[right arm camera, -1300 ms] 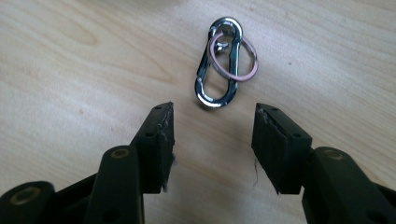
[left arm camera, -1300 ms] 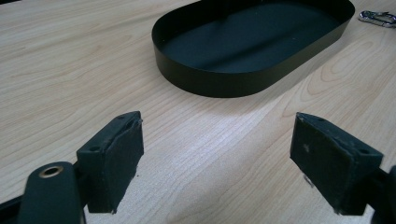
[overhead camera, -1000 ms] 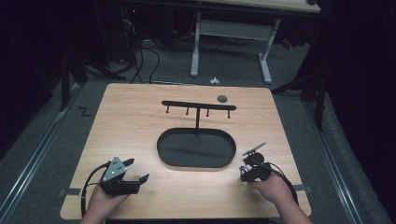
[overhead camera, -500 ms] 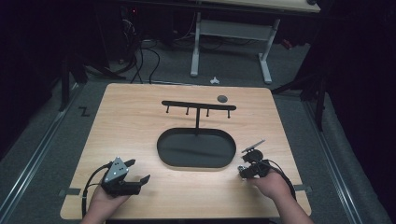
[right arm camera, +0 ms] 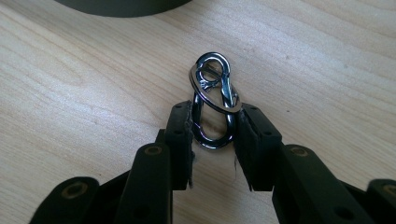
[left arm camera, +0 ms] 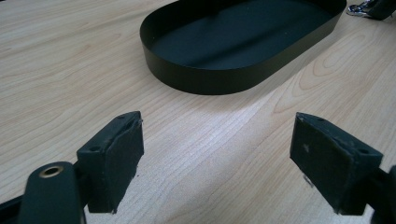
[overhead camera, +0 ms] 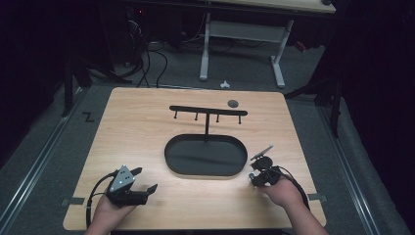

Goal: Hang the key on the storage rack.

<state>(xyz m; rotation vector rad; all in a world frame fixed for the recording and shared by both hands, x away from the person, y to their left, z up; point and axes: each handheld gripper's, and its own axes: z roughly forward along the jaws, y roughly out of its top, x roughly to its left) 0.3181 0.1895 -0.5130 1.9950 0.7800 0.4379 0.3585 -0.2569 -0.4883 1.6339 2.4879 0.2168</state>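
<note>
Grasp step: my right gripper [right arm camera: 212, 128] jaws just been closing, now clamped on carabiner clip [right arm camera: 212, 100]; left gripper [left arm camera: 219, 154] jaws apart, empty. Next: lift straight, keep squeeze.

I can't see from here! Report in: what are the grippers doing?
Right hand-held gripper closing around metal clip on table. Left hand-held gripper open, idle. Nothing in the way.

black oval tray [overhead camera: 205, 169] mid-table | hook rack [overhead camera: 208, 111] behind it | small dark disc [overhead camera: 233, 103] near the rack's right end
</note>
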